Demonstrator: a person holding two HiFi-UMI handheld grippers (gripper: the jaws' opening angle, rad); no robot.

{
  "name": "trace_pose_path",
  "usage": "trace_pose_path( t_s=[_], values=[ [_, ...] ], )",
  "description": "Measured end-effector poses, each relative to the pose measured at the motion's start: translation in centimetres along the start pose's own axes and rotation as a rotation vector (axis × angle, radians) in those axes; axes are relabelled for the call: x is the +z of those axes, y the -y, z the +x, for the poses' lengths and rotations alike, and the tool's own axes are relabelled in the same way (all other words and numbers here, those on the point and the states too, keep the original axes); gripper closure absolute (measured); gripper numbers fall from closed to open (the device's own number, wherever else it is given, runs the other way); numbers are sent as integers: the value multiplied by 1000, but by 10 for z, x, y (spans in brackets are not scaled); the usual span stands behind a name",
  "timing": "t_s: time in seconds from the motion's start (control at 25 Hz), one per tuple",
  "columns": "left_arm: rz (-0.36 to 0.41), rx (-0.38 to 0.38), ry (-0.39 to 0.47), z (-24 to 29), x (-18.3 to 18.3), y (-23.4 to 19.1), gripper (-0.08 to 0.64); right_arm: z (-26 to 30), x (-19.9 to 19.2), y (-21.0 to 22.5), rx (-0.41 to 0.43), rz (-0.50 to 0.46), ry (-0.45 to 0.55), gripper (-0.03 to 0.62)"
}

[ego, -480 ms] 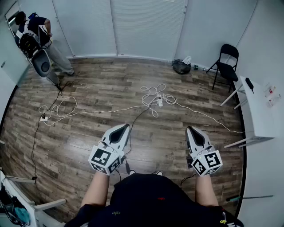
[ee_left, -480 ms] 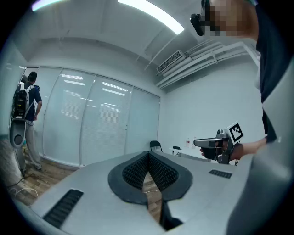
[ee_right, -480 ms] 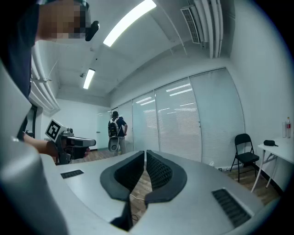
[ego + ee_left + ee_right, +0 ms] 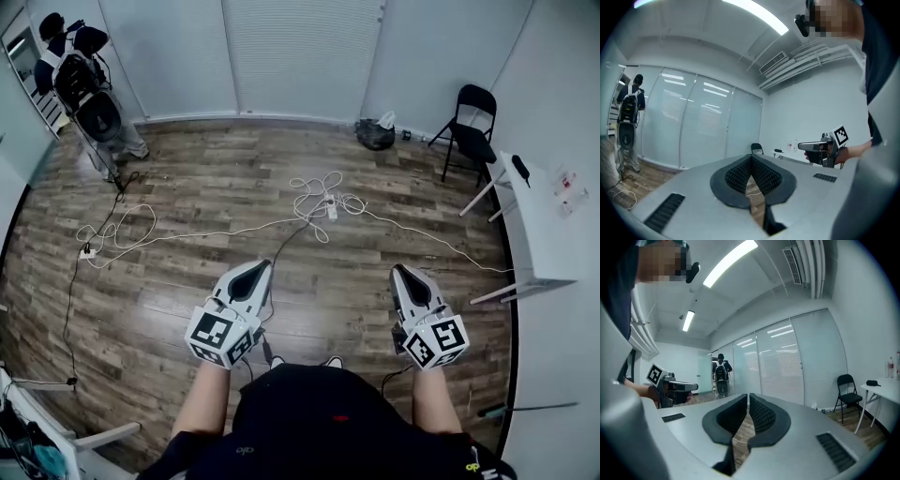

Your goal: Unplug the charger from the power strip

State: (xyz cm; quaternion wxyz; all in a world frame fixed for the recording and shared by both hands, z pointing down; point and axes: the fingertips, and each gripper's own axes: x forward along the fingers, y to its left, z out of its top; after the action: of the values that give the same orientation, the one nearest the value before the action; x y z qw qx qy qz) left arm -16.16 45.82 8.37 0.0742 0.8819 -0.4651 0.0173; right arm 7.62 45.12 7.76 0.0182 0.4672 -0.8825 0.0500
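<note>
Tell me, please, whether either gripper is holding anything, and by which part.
Nothing is held: the left gripper and the right gripper are both shut and empty.

Nothing legible shows; the left gripper [image 4: 263,267] and right gripper [image 4: 397,272] bear only square patterned markers.
</note>
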Motion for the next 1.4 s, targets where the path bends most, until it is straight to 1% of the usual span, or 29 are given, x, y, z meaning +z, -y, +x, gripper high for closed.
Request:
trace_pose_path(
  t_s=[0.08, 0.28, 0.44, 0.72, 0.88, 0.96, 1.08, 1.28, 1.4],
  values=[
    [-3, 1, 1, -3, -1, -1, 540, 0, -1, -3, 5, 18, 9, 560],
    [-12, 10, -1, -16, -6, -10, 540, 7, -8, -12, -4, 30, -25, 560],
    [-25, 11, -11, -33, -11, -28, 540, 19, -12, -33, -7, 28, -45, 560],
    [-31, -28, -36, -51, -28, -60, 540, 39, -26, -66, -40, 39, -57, 559],
    [-41, -57, -55, -50, -39, -67, 540, 40, -39, -75, -61, 50, -78, 559],
    [-44, -67, -58, -44, -41, -67, 540, 40, -44, -70, -70, 55, -91, 559],
    [-40, -72, -61, -28, -40, -70, 540, 45, -44, -55, -81, 65, -81, 558],
    [-39, -72, -90, 17, -44, -77, 540, 68, -49, -14, -80, 82, -81, 558],
    [-40, -62, -95, 54, -40, -79, 540, 85, -47, 20, -67, 94, -80, 560]
  ],
)
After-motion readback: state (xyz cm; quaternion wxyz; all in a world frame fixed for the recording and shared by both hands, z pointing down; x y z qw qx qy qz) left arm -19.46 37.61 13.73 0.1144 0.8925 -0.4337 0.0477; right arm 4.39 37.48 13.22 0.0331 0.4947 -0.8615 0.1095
